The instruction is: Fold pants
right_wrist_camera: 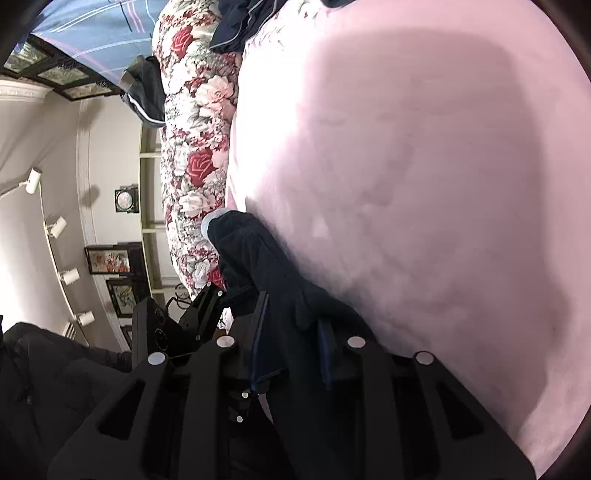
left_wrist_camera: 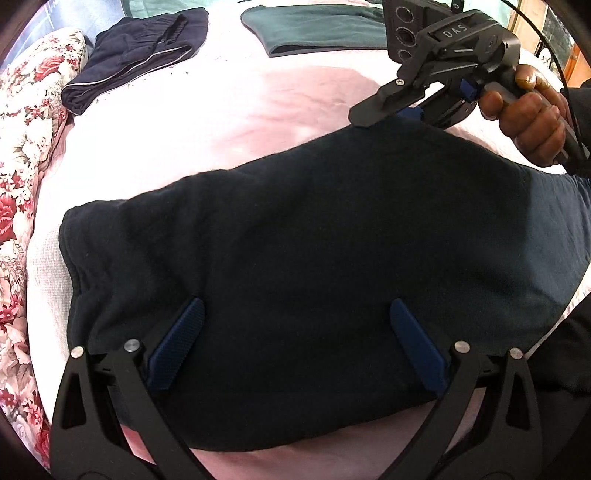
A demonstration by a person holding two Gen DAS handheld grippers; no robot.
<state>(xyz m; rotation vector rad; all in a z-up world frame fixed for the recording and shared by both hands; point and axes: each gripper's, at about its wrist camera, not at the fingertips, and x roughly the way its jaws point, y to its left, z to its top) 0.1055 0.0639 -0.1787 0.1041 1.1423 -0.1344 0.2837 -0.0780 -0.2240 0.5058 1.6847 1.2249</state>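
Observation:
Dark navy pants (left_wrist_camera: 295, 258) lie folded on the pink bedspread (left_wrist_camera: 221, 110), filling the middle of the left wrist view. My left gripper (left_wrist_camera: 295, 314) is open, its blue pads (left_wrist_camera: 181, 339) spread wide just over the near part of the pants. My right gripper (left_wrist_camera: 391, 112) is at the pants' far right edge, held by a hand (left_wrist_camera: 532, 118). In the right wrist view my right gripper (right_wrist_camera: 291, 325) is shut on a fold of the pants (right_wrist_camera: 266, 266), the cloth running between its blue pads (right_wrist_camera: 258, 343).
A folded navy garment (left_wrist_camera: 136, 55) and a folded green garment (left_wrist_camera: 314, 29) lie at the far side of the bed. A floral quilt (left_wrist_camera: 22, 166) runs along the left edge. The left gripper (right_wrist_camera: 195, 317) shows in the right wrist view.

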